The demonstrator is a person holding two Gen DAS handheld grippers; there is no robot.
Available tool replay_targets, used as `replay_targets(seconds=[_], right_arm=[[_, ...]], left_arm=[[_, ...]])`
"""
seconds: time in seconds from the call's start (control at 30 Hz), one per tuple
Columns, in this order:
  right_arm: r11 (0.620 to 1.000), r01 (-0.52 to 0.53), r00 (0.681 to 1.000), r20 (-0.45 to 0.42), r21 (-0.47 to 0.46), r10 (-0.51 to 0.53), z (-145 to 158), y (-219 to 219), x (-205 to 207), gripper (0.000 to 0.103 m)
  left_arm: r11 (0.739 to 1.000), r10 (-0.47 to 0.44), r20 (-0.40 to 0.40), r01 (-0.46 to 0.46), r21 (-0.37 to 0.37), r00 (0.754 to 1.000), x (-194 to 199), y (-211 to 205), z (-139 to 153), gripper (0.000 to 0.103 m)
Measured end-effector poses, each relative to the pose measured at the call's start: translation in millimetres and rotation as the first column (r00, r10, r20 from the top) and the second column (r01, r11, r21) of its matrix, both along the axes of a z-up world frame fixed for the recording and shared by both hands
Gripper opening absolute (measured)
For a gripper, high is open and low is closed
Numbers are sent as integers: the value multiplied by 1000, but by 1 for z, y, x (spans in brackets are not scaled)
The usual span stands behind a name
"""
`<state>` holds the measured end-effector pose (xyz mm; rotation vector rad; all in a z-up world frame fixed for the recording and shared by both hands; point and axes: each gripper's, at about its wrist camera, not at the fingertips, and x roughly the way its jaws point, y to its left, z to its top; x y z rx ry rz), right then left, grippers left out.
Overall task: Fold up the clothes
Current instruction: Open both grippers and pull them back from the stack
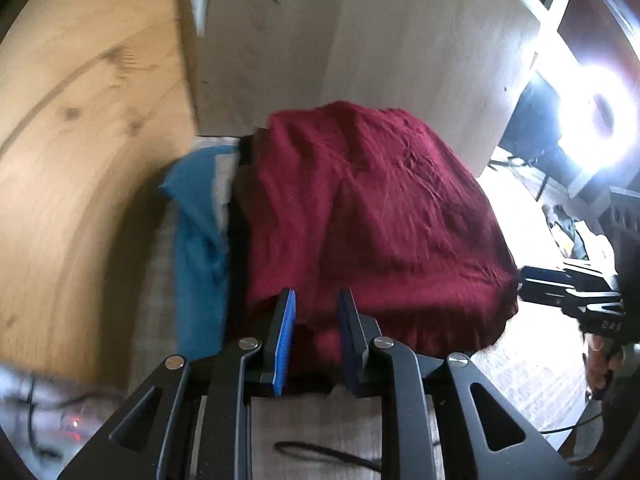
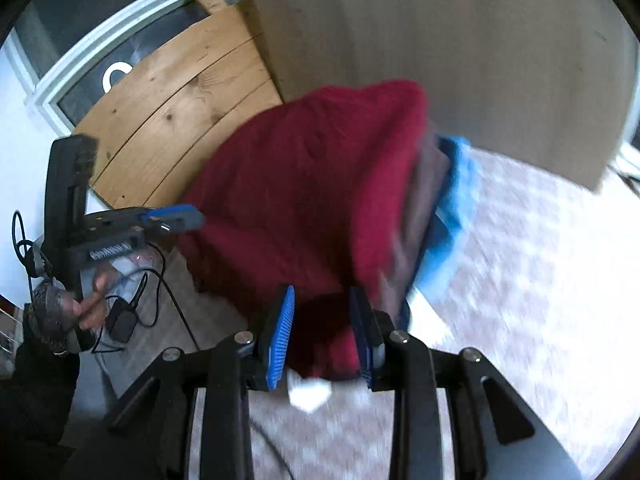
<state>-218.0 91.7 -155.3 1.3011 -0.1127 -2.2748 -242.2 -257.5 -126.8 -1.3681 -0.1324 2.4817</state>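
A dark red garment [image 1: 360,200] [image 2: 312,184] lies folded on top of a small stack, over a brownish piece [image 2: 428,200] and a blue garment [image 1: 196,216] [image 2: 452,200]. My left gripper [image 1: 316,296] is at the red garment's near edge, jaws apart, with a fold of red cloth lying loose between the blue pads. My right gripper [image 2: 322,292] stands at the opposite near corner, also apart, with red cloth bunched in the gap. Each gripper shows in the other's view: the right gripper [image 1: 528,286] at the pile's right edge, the left gripper [image 2: 172,228] at its left edge.
A wooden board [image 1: 80,160] [image 2: 176,120] stands left of the pile, with a pale panel [image 1: 360,40] behind it. The stack rests on a light patterned rug [image 2: 520,280]. A ring light [image 1: 600,116] glares at the right. Cables [image 2: 160,280] and a person's hand [image 2: 92,304] are at the left.
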Motion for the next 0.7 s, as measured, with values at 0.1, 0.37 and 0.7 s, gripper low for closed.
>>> replay_targets(seconds=[0.1, 0.37, 0.7], right_arm=[[997, 77, 997, -10, 27, -77, 10, 18, 28, 45], [978, 202, 970, -151, 48, -193, 59, -6, 70, 68], [980, 192, 966, -184, 51, -179, 74, -30, 105, 73]], left_arm=[[998, 61, -2, -61, 2, 998, 28, -11, 15, 37], [996, 73, -60, -70, 55, 995, 88, 21, 56, 70], [994, 98, -9, -97, 39, 995, 137, 40, 55, 71]])
